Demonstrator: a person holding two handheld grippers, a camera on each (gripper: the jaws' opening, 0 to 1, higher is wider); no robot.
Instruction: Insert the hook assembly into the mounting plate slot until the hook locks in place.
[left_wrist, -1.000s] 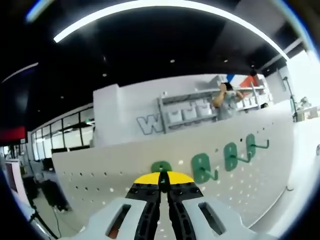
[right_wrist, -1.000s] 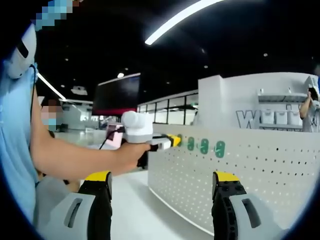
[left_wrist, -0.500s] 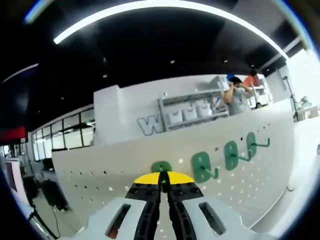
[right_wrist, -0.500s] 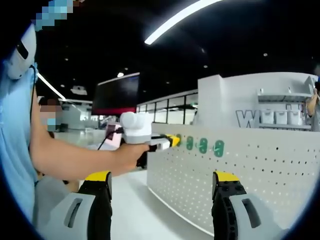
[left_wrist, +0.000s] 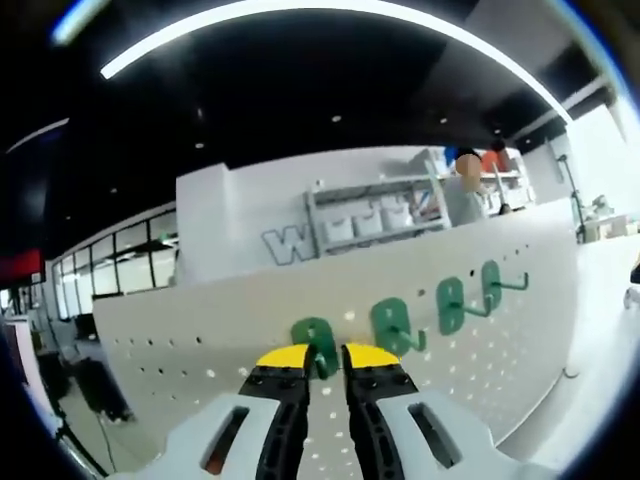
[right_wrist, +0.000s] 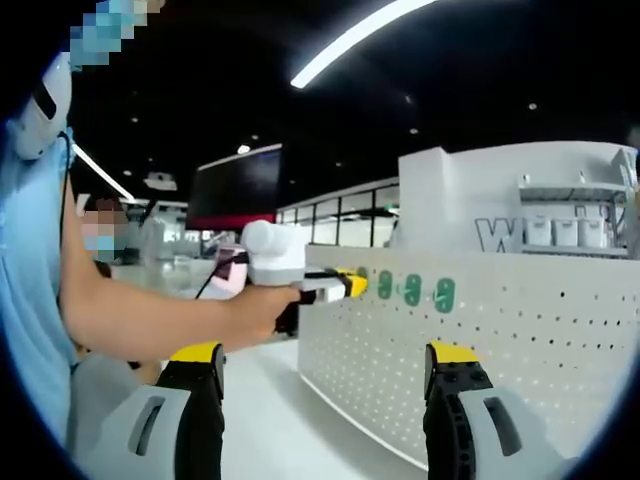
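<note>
The pegboard panel (left_wrist: 520, 300) is white, patterned with a regular grid of small dark holes. Four hooks on it are green; the nearest green hook (left_wrist: 318, 345) sits between the yellow tips of the left claw (left_wrist: 325, 362), whose jaws are black with light grey bodies. The right claw (right_wrist: 325, 385) shows the same yellow tips, black jaws and grey bodies. The person's sleeve (right_wrist: 30, 260) is light blue.

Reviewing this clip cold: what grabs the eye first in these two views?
The row of green hooks on the white pegboard panel stands out, running up to the right in the left gripper view. The left gripper sits right at the nearest green hook, jaws slightly parted around it. In the right gripper view, a person's bare arm reaches to the panel, with the right gripper wide open below.
</note>
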